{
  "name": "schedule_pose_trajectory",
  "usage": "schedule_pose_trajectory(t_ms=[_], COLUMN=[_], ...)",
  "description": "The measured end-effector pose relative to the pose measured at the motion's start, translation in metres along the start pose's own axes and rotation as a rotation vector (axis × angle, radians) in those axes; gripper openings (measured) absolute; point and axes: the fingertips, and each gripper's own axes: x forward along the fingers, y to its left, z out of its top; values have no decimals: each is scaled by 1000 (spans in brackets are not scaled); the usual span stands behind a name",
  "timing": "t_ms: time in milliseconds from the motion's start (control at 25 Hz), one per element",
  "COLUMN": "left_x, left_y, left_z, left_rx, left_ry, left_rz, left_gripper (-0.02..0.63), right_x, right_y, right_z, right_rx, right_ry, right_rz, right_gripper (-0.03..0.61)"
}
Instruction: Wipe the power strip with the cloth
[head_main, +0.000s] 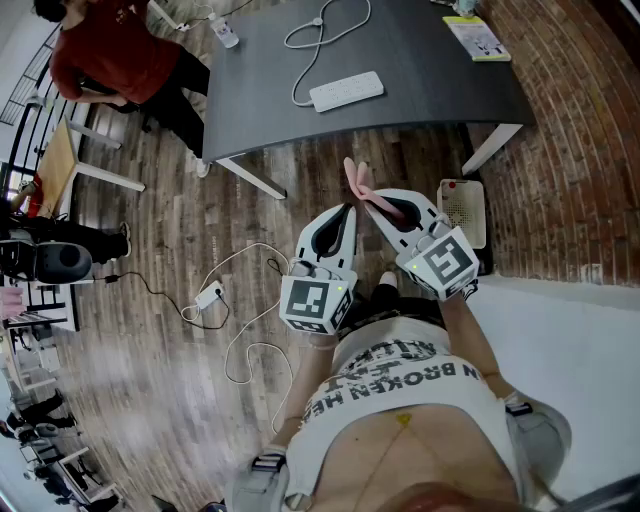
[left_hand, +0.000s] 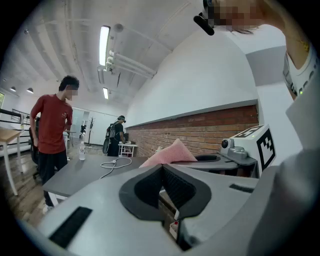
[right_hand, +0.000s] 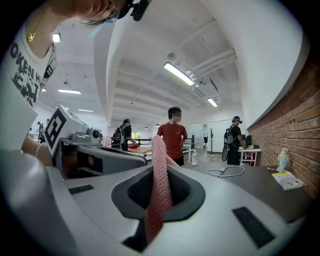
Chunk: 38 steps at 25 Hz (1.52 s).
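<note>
Person wears a white T-shirt (head_main: 400, 395) with dark block lettering and grey shoulder straps (head_main: 262, 464) with buckles. The left gripper (head_main: 347, 213) and right gripper (head_main: 378, 203) show pale grey shells, black jaw liners, black-and-white marker cubes (head_main: 315, 303).

This is an open office or lab. Grey tables (head_main: 420, 50) stand on wood flooring (head_main: 150, 230) beside a brick wall (head_main: 570, 180), under strip lights (right_hand: 178, 73).

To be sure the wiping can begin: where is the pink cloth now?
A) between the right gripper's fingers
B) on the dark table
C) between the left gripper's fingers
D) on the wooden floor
A: the right gripper view shows the pink cloth pinched between the closed fingers of the right gripper, while the left gripper is shut on nothing.
</note>
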Motion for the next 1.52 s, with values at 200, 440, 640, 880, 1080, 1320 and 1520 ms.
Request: schedule_pose_trajectory(t_ms=[200,440,640,880,1080,1320,1520], left_x=[6,11,16,35,68,120,146], left_y=[-5,-6,1,24,55,106,151], left_z=[-2,-5,-8,-8,-8,2,10], left_rx=[-2,-7,-15,-22,-27,0,19], left_ry=[-2,1,11,20,31,48,62], left_rz=[1,18,34,31,-10,-89,-139], left_gripper=[8,8,8,8,8,8,8], right_x=[-6,-9,-2,18,50,105,156], right_y=[-7,-13,-23,-43,-73,-118,-145], right_z=[-2,-4,-8,-13,-17,-10,-2], right_rx=[23,21,34,41,48,45,49], right_ry=[-34,-38,-29,-13,0,2,-3], right_rz=[6,19,16,3,-36,-96,-140], right_gripper=[17,17,17,17,17,17,17])
